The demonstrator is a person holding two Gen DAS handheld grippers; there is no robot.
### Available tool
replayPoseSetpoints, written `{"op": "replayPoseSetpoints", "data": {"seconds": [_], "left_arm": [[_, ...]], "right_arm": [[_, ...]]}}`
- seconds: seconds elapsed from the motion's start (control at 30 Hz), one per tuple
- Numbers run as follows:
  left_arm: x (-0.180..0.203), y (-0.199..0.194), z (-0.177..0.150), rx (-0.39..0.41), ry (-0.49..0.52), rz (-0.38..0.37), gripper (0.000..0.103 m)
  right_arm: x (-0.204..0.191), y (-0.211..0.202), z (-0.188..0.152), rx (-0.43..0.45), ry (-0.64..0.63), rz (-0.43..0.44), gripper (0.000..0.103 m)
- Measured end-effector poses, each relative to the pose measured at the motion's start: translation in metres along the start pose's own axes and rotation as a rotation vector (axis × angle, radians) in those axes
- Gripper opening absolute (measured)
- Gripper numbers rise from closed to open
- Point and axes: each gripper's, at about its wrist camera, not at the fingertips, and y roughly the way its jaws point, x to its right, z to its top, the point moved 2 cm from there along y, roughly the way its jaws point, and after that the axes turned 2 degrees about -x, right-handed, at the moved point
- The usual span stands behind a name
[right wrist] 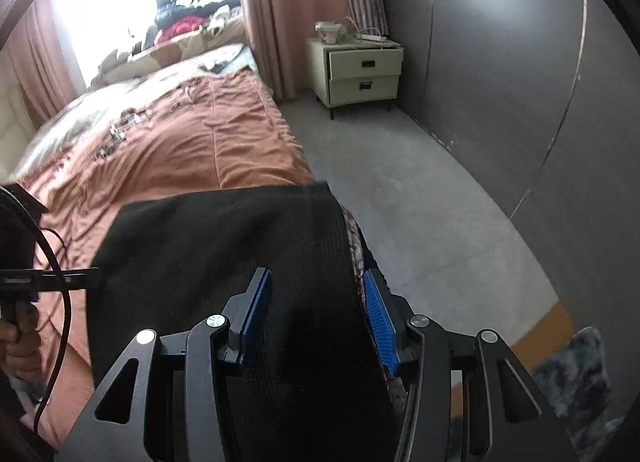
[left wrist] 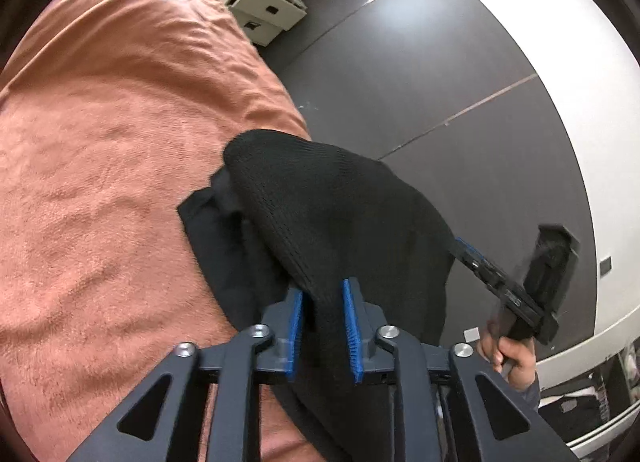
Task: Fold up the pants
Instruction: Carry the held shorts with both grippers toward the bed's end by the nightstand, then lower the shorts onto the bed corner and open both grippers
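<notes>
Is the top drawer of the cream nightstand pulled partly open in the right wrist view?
Yes: the nightstand's top drawer juts forward past the closed lower drawer.

Black knit pants, salmon-pink bedspread, cream nightstand

A bed with a rumpled salmon cover carries the black pants at its near edge, small clutter farther back.

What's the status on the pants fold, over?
Left gripper and right gripper open, black pants between the jaws. Pants draped at the edge of the orange bedspread. Nothing in the way.
</notes>
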Motion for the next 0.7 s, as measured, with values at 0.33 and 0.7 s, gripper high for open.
{"op": "replayPoseSetpoints", "data": {"seconds": [0.33, 0.7], "left_arm": [[-0.014, 0.015, 0.038, 0.025, -0.069, -0.012, 0.026], [-0.04, 0.021, 0.04, 0.091, -0.144, 0.032, 0.011]], "right_arm": [[0.014, -0.049, -0.04, 0.069, 0.006, 0.124, 0.043], [0.056, -0.018, -0.043, -0.088, 0.038, -0.007, 0.016]]}}
